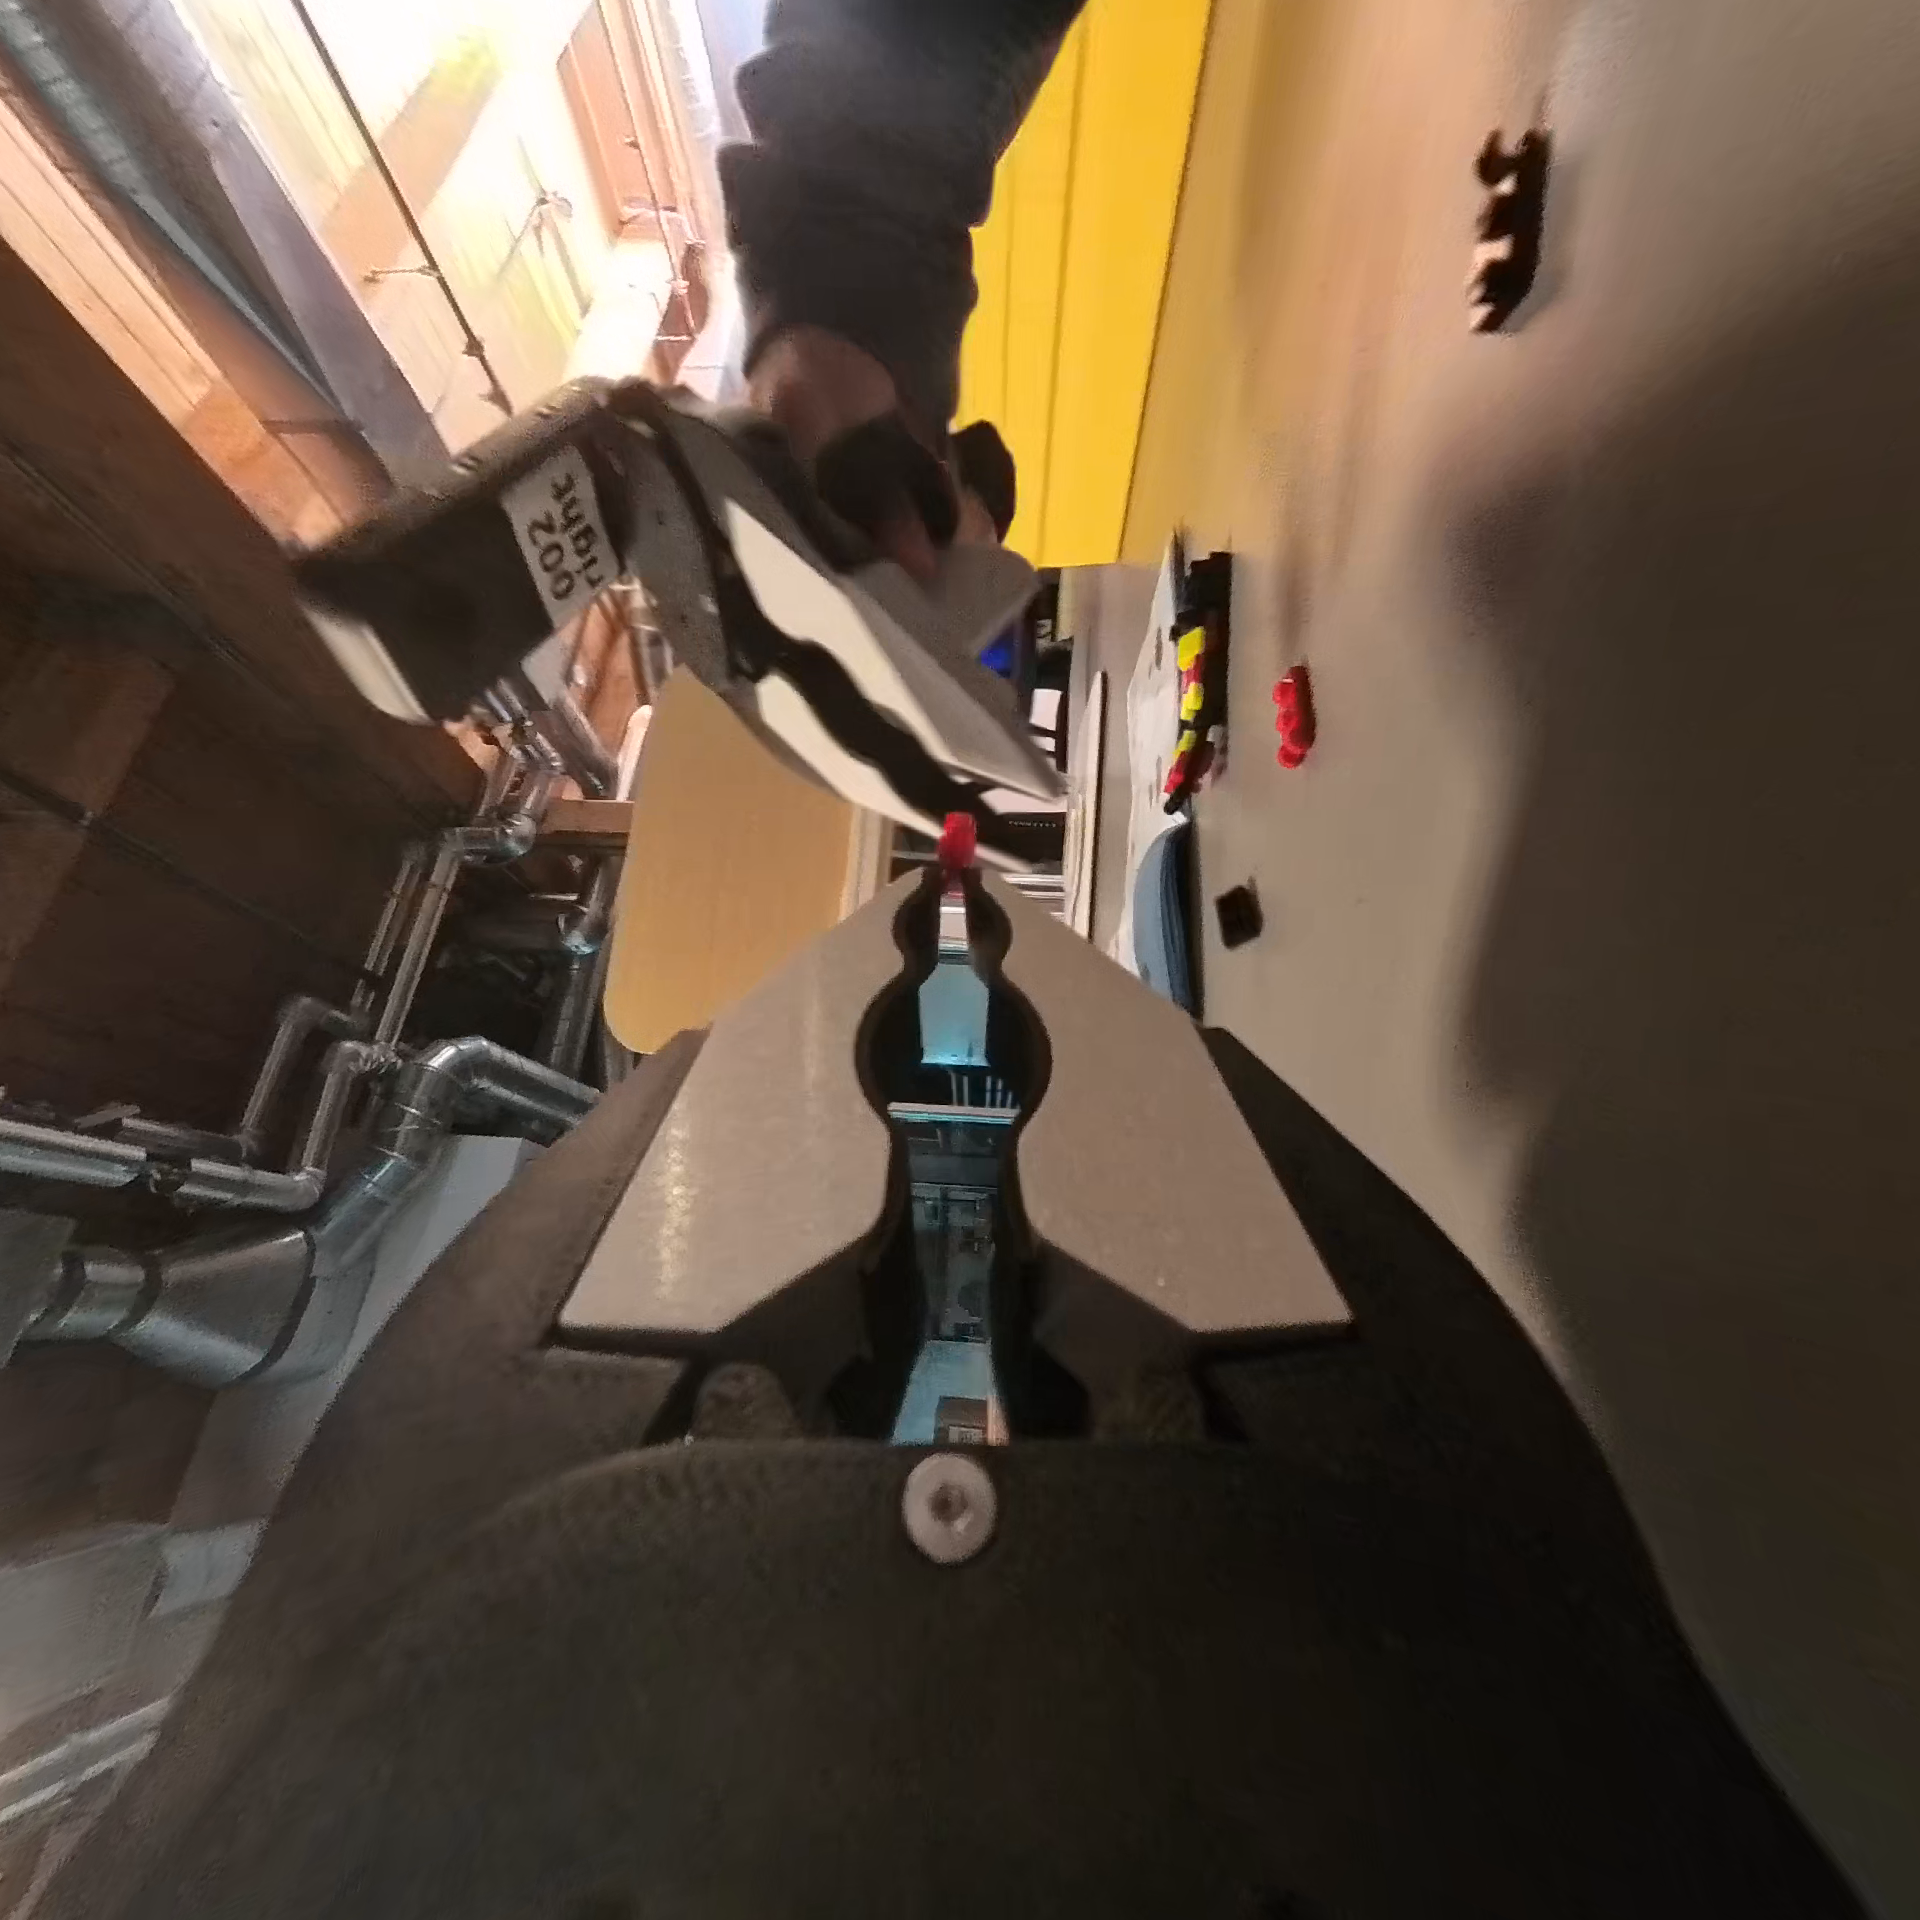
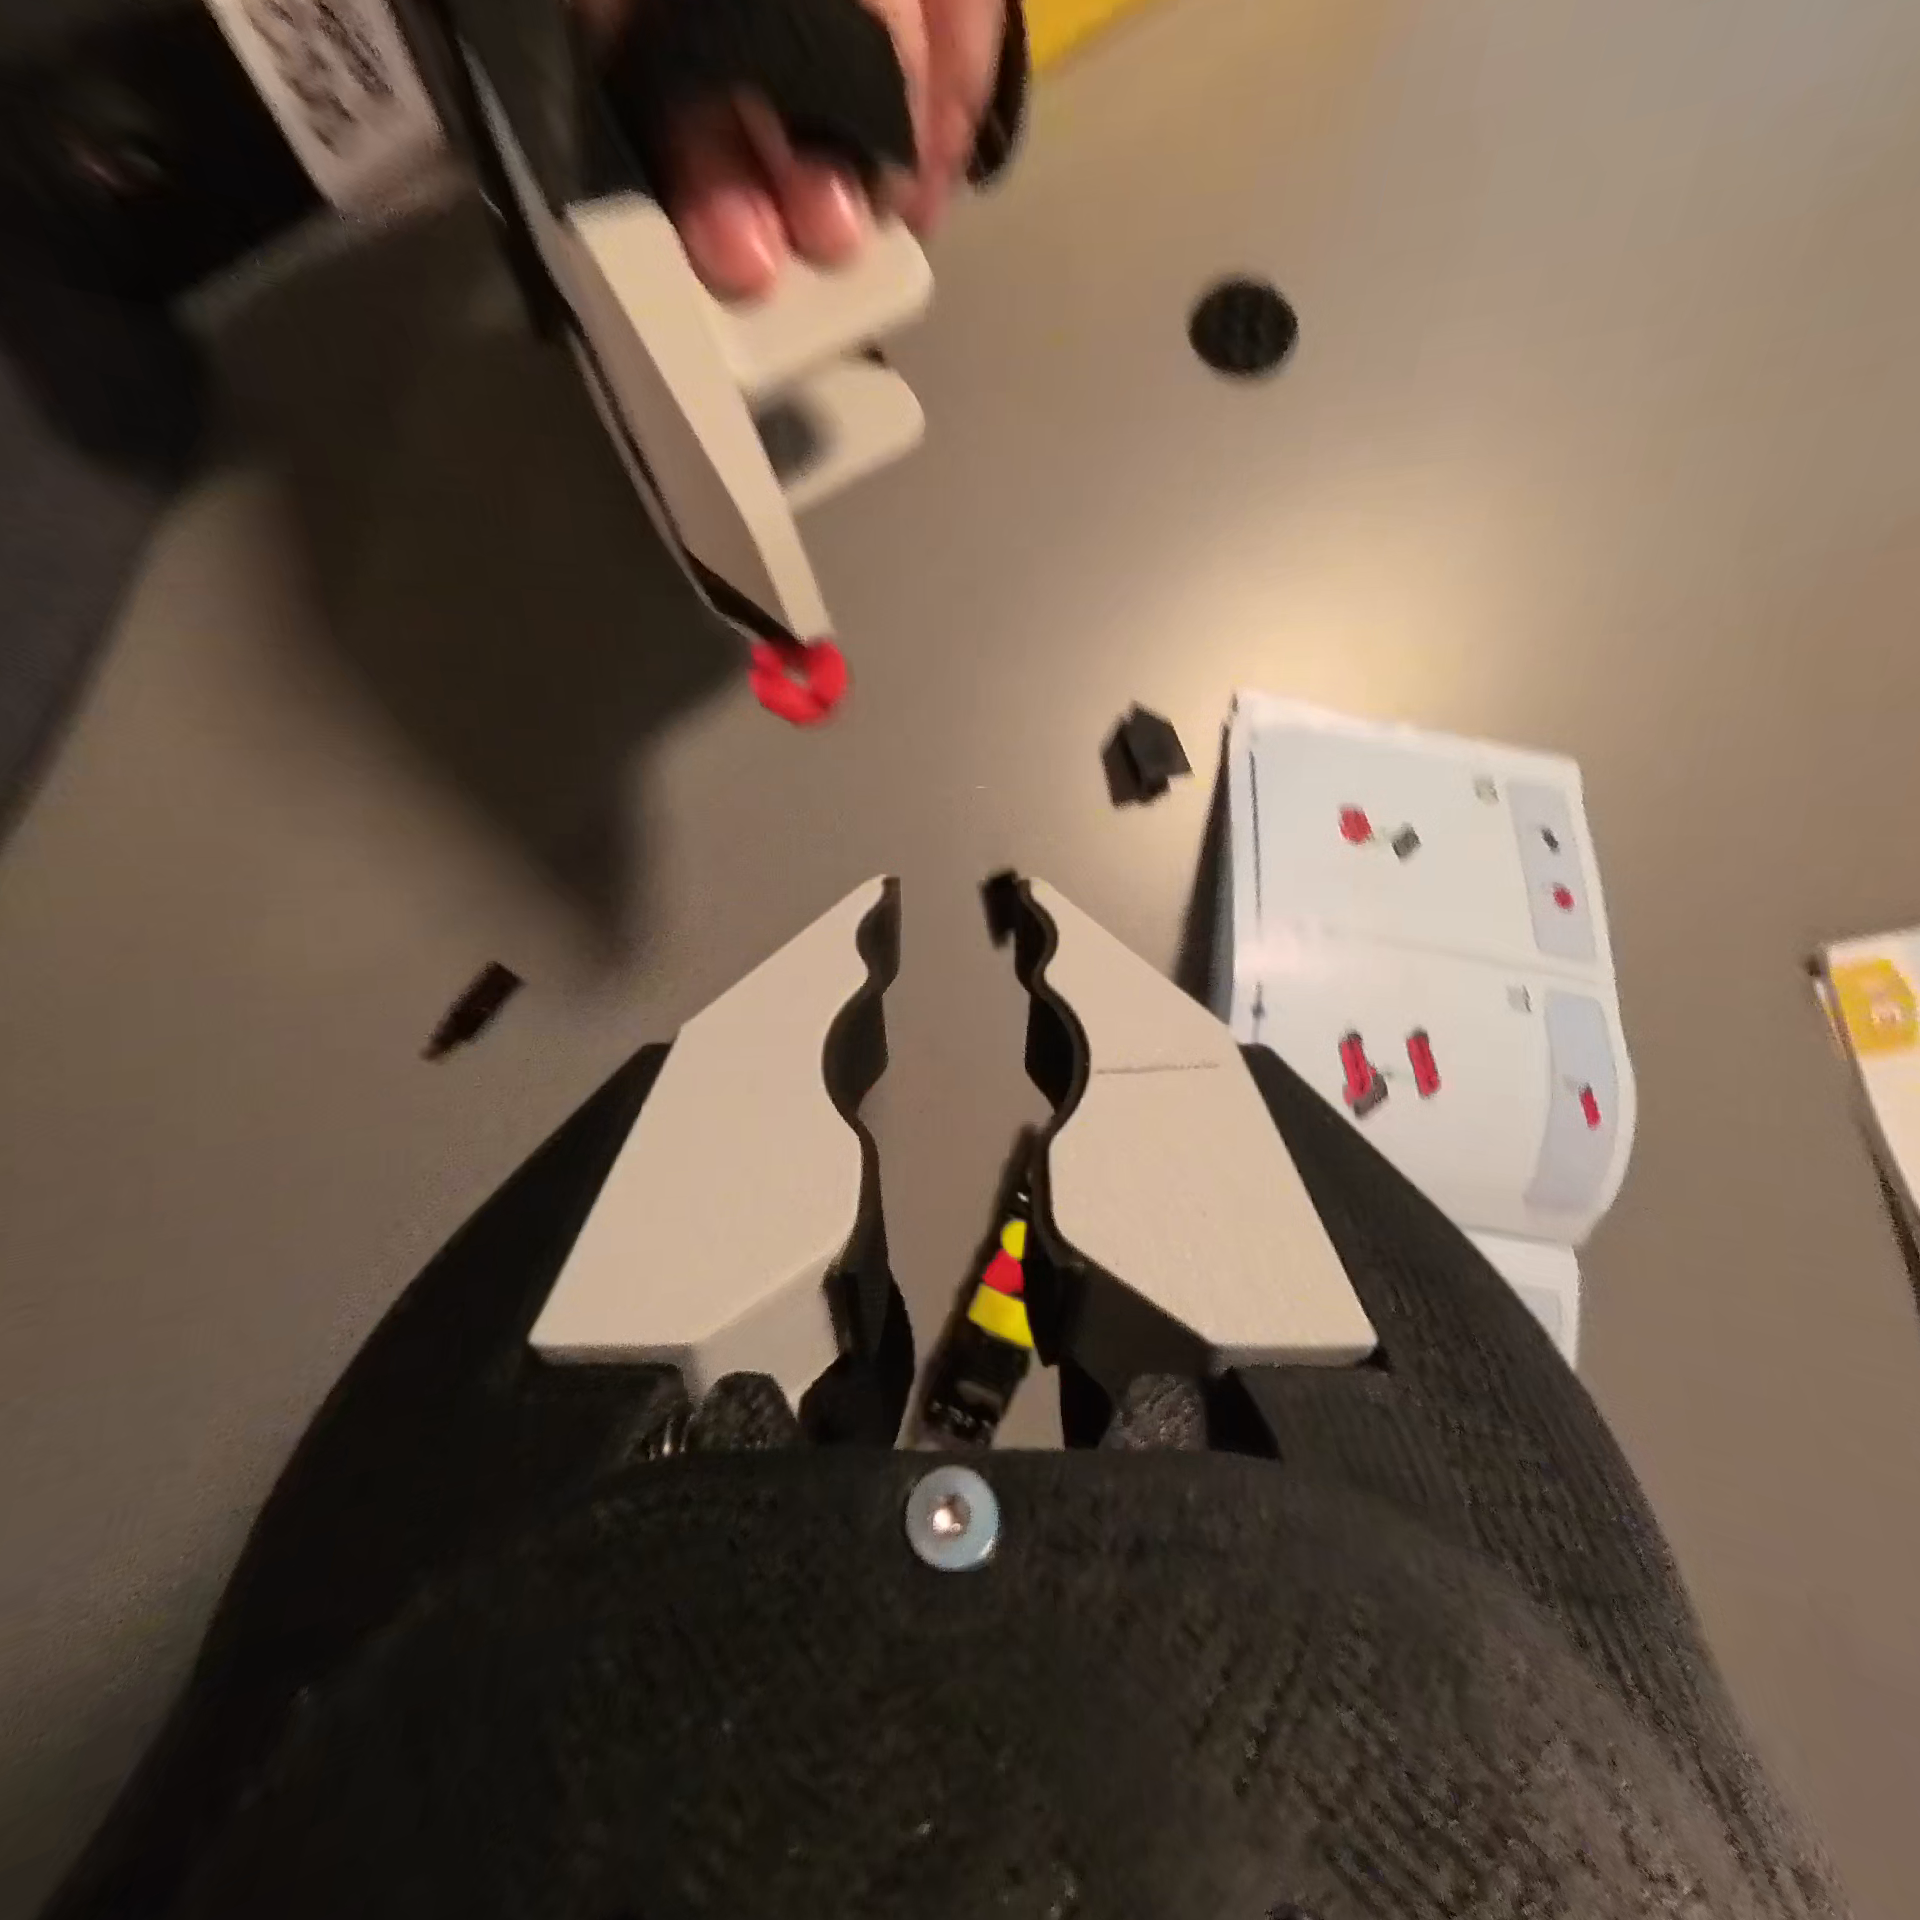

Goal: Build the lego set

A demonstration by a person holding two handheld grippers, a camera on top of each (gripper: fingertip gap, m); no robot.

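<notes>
- Only the right wrist view shows the open instruction booklet (image 2: 1403,966) lying on the grey table (image 2: 1455,468).
- Left gripper (image 1: 954,878) is raised off the table, pinching a small red lego piece (image 1: 957,837) at its tips.
- Right gripper (image 2: 940,891) hangs narrowly parted, holding nothing.

It looks like an office or maker-style workspace: exposed silver ventilation ducts (image 1: 312,1122) and pipes run under a wooden ceiling (image 1: 156,644), a yellow partition wall (image 1: 1081,312) stands behind a plain grey table (image 2: 1455,416) with a round black cable grommet (image 2: 1243,324)
</notes>
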